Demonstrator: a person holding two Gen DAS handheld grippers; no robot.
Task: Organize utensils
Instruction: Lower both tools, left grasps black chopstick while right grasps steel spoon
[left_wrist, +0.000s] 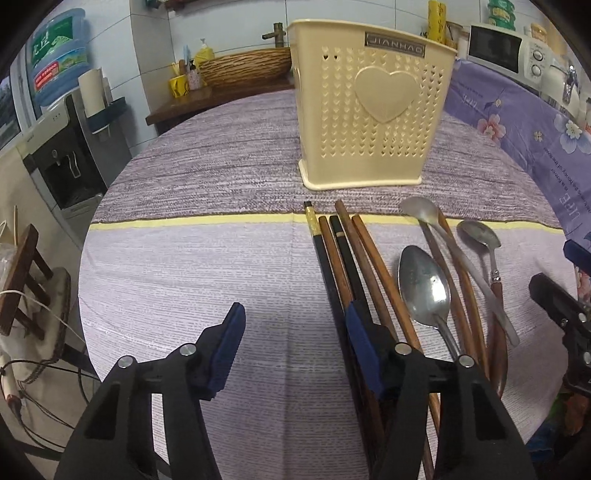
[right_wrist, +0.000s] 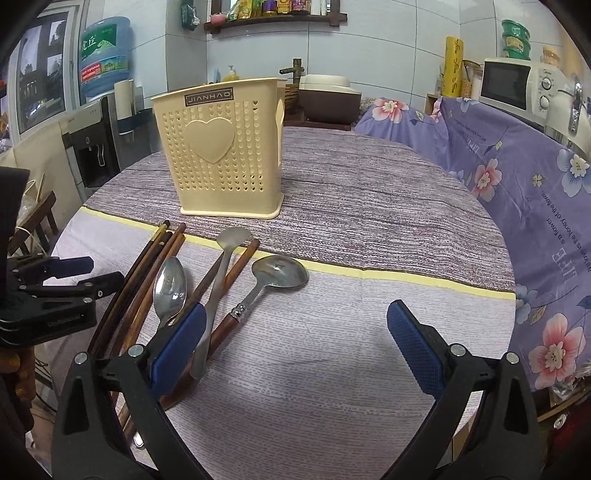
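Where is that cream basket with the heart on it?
The cream basket stands upright on the far side of the table, just beyond the tips of the chopsticks and spoons lying before it.

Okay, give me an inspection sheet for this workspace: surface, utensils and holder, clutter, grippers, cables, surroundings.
Surface: round table under a striped lilac cloth.
Job's things: cream utensil holder upright; chopsticks, large spoon, wooden-handled spoon and pale ladle lying loose in front of it.
Clutter: nothing seen on the table.
Grippers: left gripper open, empty, one finger over the chopsticks; right gripper open, empty.
Cables: cords hanging at the left of the table.
Surroundings: water dispenser, microwave, floral cloth.
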